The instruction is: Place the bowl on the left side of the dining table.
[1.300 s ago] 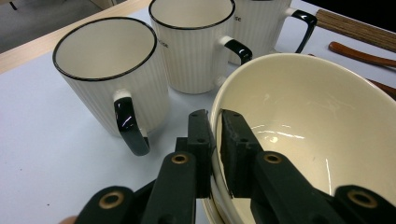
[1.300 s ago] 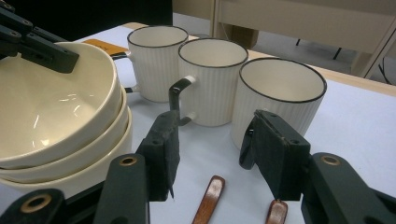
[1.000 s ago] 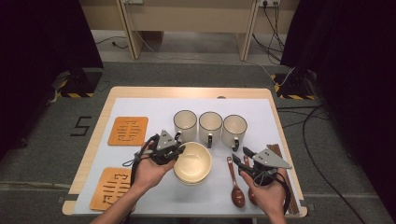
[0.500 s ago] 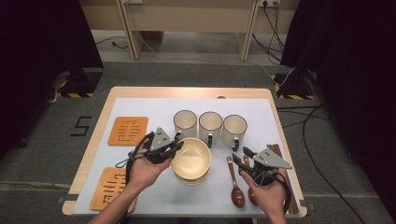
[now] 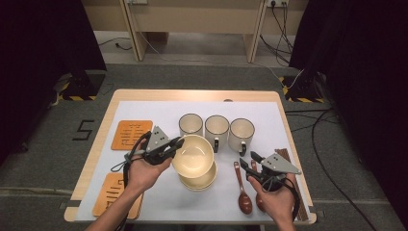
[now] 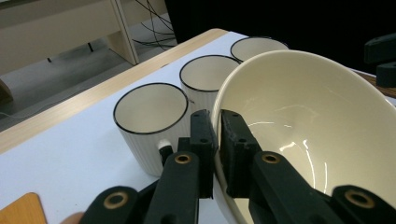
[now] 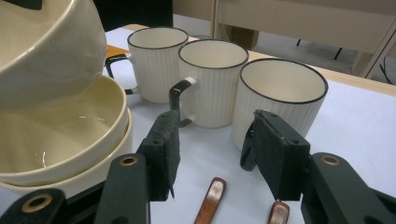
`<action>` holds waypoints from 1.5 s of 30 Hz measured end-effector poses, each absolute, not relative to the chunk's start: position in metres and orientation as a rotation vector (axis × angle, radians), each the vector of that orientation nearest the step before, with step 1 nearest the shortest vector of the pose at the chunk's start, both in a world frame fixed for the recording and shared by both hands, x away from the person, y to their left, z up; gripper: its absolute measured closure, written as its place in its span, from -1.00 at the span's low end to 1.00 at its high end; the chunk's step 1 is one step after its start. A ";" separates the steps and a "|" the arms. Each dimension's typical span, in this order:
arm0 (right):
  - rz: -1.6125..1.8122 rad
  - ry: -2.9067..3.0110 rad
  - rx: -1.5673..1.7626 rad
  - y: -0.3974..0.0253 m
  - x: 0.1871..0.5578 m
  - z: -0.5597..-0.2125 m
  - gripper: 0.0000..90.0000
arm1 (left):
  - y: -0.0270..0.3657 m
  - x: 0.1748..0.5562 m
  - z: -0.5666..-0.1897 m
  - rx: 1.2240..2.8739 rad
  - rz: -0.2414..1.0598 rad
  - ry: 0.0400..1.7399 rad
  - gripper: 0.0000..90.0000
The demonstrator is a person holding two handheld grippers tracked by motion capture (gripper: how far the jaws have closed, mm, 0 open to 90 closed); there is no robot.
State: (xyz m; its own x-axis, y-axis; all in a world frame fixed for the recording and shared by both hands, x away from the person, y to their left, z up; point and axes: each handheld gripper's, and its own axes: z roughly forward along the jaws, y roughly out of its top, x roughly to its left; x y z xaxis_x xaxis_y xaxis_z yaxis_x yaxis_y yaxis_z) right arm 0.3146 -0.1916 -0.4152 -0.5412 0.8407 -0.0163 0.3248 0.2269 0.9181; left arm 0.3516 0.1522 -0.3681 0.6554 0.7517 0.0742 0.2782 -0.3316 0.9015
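Cream bowl (image 5: 192, 155), black-rimmed ribbed white mugs (image 5: 216, 128), orange patterned coasters (image 5: 131, 134), brown wooden spoons (image 5: 243, 195).

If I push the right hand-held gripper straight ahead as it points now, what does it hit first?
Probably the right-hand mug: the right hand-held gripper is open and aimed between it and the middle mug, though depth is unclear.
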 end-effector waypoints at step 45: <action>1.295 1.962 1.071 -0.193 0.315 -0.415 0.18 | 0.193 0.372 -0.357 1.820 0.666 0.934 0.85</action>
State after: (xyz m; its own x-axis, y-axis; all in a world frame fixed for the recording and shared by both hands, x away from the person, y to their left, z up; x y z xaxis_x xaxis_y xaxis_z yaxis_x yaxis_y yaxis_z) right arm 0.3145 -0.1935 -0.4147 -0.5309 0.8472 -0.0181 0.3163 0.2180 0.9233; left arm 0.3718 0.1934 -0.3569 0.5599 0.8275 0.0424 0.3097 -0.2564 0.9156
